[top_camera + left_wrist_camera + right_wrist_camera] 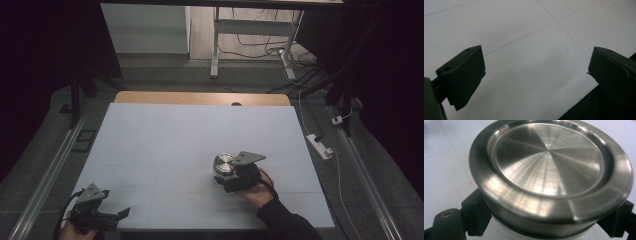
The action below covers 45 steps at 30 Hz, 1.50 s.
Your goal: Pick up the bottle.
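Near the middle of the bench (pixel 165 145), a little right and toward the near edge, a jar (pixel 223 165) with a steel lid (pixel 549 157) stands upright. The right gripper (pixel 231 176) comes at it from the near side, its fingers (pixel 477 213) clamped on the jar's body just under the lid, one on each side. At the near left corner the left gripper (pixel 112 216) hangs over bare bench, its fingers (pixel 464 75) spread wide with nothing between them.
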Each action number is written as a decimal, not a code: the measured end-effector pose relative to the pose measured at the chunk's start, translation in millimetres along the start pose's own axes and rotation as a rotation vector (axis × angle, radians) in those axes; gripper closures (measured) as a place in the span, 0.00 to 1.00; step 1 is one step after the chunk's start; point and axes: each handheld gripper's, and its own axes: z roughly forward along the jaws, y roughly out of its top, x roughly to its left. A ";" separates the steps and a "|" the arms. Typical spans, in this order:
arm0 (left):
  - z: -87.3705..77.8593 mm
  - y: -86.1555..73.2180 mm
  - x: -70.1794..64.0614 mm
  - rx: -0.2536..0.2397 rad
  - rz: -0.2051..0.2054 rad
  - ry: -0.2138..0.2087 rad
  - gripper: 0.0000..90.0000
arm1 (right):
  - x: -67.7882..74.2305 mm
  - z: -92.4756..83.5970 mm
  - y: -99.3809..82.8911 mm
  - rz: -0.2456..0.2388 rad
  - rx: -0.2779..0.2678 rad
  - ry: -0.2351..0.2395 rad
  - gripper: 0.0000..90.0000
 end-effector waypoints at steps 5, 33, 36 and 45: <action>-0.2 -0.1 0.0 -0.002 -0.003 0.000 0.02 | 2.1 -4.2 3.6 0.000 -0.008 0.010 0.16; 0.6 0.4 -2.0 0.006 0.010 0.013 0.02 | 40.5 -13.7 25.8 -0.063 -0.035 0.094 0.16; 0.6 0.4 -2.0 0.006 0.010 0.013 0.02 | 46.4 -11.7 27.6 -0.071 -0.032 0.103 0.16; 0.6 0.4 -2.0 0.007 0.011 0.012 0.02 | 60.4 -5.5 31.1 -0.099 -0.023 0.127 0.16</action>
